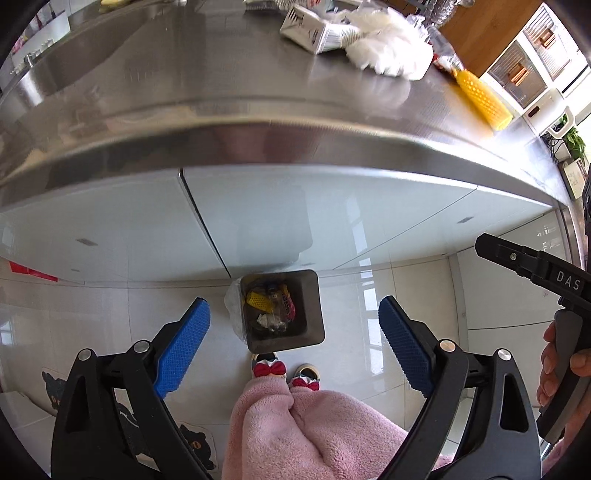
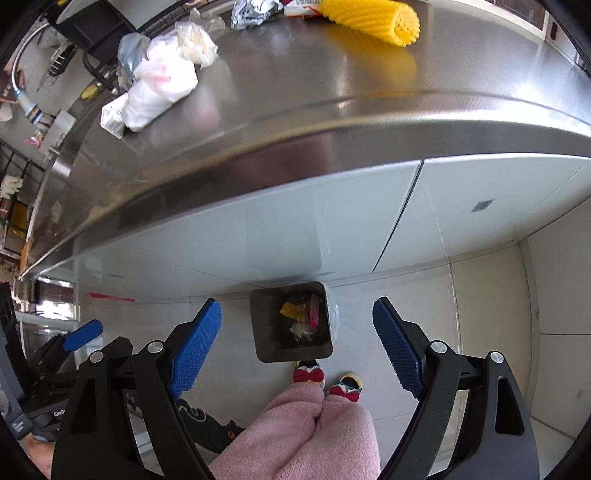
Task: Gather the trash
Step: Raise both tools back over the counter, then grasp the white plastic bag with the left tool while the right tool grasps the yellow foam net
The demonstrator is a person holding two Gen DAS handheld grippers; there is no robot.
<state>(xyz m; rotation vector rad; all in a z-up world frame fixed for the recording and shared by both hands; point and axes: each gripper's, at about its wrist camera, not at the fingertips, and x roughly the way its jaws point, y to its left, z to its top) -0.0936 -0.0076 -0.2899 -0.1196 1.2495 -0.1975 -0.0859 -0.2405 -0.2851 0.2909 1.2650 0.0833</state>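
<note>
A dark square trash bin (image 1: pixel 314 306) (image 2: pixel 258 325) stands on the floor against the white cabinet, with yellow mesh, a pink wrapper and crumpled paper inside. My left gripper (image 1: pixel 293 332) hangs open above it, nothing between its blue pads. My right gripper (image 2: pixel 295 332) is open and empty too, also high over the bin. On the steel counter lie a yellow foam mesh sleeve (image 1: pixel 480 96) (image 2: pixel 373 20), a white plastic bag (image 1: pixel 388 48) (image 2: pixel 159 92), a small carton (image 1: pixel 310 29) (image 2: pixel 112 116) and a crumpled foil wrapper (image 2: pixel 255 11).
The steel counter (image 1: pixel 221 96) (image 2: pixel 332 96) overhangs white cabinet doors (image 1: pixel 258 221). A person's pink-trousered legs (image 1: pixel 306 432) and bow slippers (image 1: pixel 269 369) stand right before the bin. A cat floor mat (image 1: pixel 192 443) lies to the left. A sink (image 1: pixel 66 66) is far left.
</note>
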